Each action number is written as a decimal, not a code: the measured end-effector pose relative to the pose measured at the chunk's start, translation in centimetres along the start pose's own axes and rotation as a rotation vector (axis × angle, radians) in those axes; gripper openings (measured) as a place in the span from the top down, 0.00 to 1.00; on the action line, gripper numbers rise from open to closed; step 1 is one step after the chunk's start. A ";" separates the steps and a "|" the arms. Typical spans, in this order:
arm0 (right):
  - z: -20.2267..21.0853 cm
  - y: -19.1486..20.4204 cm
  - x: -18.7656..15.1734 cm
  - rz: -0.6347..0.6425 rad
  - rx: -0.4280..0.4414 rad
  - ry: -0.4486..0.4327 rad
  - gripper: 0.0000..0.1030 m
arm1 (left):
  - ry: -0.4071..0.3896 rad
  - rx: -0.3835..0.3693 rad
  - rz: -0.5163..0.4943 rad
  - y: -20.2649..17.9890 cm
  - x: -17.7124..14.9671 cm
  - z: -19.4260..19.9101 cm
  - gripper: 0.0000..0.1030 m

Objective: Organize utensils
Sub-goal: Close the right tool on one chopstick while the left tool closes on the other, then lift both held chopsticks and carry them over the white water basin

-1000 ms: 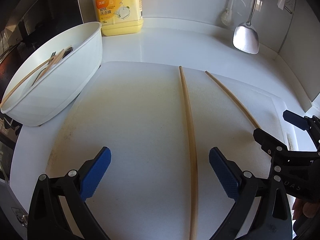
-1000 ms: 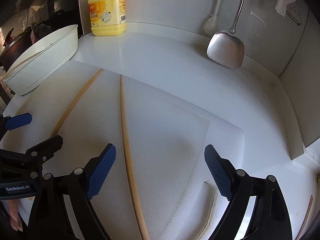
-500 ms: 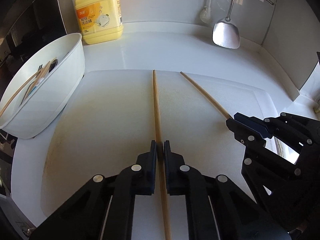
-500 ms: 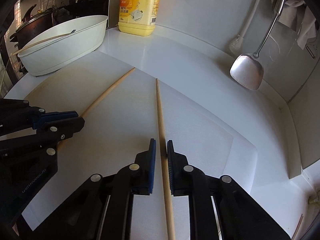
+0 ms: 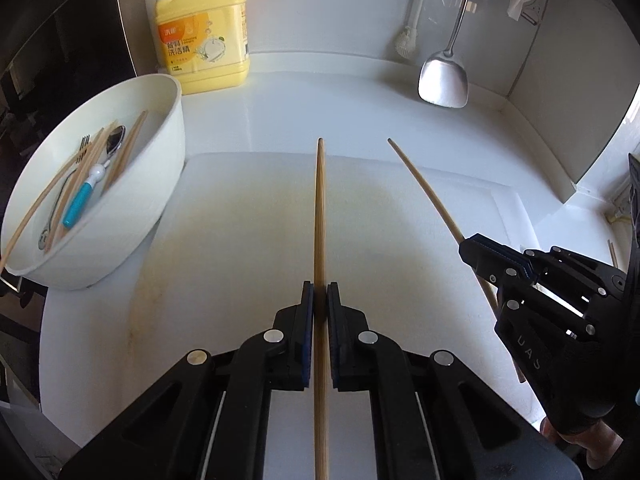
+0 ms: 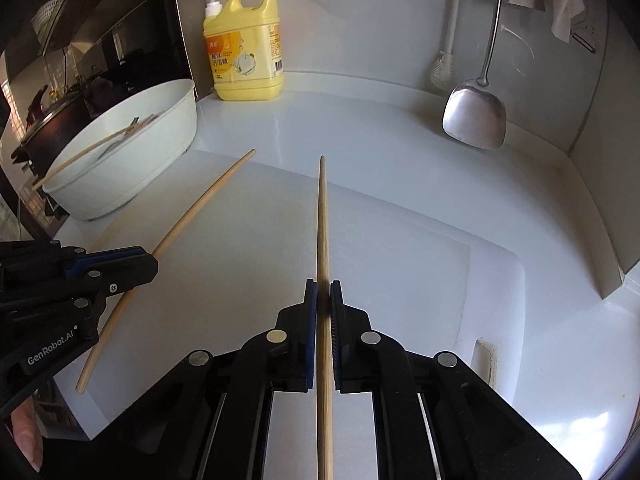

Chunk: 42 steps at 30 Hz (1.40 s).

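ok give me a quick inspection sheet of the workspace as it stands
surface: white cutting board on a white counter, yellowish staining on its left part
job's things: two long chopsticks, one in the left gripper, one in the right gripper; white basin holds chopsticks, a fork, spoons
clutter: yellow detergent jug, steel spatula, brush at the wall
grippers: both shut on a chopstick
cables: nothing seen
surroundings: dark pot beyond the basin
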State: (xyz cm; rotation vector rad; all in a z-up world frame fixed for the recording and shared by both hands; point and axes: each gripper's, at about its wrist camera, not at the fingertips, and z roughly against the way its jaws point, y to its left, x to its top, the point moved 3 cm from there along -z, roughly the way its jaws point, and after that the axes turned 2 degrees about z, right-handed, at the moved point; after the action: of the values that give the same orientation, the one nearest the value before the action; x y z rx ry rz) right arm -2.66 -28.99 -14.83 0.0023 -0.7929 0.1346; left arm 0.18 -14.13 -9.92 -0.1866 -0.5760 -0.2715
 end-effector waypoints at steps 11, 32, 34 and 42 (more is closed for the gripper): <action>3.7 7.1 8.3 -0.046 0.116 -0.125 0.94 | -0.108 0.033 0.064 9.5 5.1 8.6 0.93; -9.8 24.3 17.9 -0.147 0.210 0.076 0.94 | 0.071 0.040 0.093 30.3 9.3 1.0 0.93; -10.7 24.4 17.8 -0.170 0.200 0.108 0.94 | 0.077 0.040 0.077 30.5 9.7 0.3 0.93; -12.8 24.7 18.4 -0.181 0.191 0.152 0.94 | 0.082 0.038 0.097 30.7 11.4 -1.9 0.92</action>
State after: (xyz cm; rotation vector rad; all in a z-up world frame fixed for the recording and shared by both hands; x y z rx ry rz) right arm 16.21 -1.64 -11.98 0.2413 -0.6223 0.0376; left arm 19.60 12.21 -8.09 -0.1657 -0.4889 -0.1734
